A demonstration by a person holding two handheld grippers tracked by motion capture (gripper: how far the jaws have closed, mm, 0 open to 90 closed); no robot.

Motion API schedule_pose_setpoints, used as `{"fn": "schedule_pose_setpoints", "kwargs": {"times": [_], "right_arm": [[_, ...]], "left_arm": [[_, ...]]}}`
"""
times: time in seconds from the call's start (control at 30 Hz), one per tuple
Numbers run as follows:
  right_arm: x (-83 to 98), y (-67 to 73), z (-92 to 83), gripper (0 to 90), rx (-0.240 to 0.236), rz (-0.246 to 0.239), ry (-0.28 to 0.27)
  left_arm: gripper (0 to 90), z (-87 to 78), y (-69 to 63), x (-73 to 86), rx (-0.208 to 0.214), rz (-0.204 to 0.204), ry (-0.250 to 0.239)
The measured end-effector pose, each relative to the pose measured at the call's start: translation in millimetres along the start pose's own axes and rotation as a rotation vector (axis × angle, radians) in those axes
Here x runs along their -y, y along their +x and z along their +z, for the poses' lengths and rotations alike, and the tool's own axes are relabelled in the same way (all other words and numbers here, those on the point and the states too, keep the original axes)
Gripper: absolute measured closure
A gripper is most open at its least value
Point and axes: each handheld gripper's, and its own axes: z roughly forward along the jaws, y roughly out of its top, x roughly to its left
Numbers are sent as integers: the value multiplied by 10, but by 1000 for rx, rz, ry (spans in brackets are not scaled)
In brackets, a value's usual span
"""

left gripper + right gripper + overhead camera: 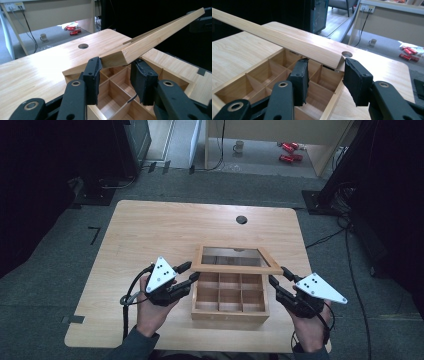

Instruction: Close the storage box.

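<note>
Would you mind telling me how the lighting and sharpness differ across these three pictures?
High view: the light wooden table is evenly lit while the surroundings sink into near-black, and the glass-paned wooden lid reflects faintly. Left gripper view: the black jaws loom large and soft, the background dark at right. Right gripper view: the compartmented wooden box is sharp, with bright daylight behind.
</note>
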Motion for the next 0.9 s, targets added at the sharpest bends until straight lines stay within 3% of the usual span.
{"fn": "schedule_pose_setpoints", "kwargs": {"times": [0.43, 0.9], "right_arm": [[169, 62, -64, 554, -9, 19, 21], [292, 137, -100, 554, 8, -5, 39]], "left_arm": [[587, -34, -102, 176, -5, -8, 23], [586, -48, -162, 311, -10, -11, 34]]}}
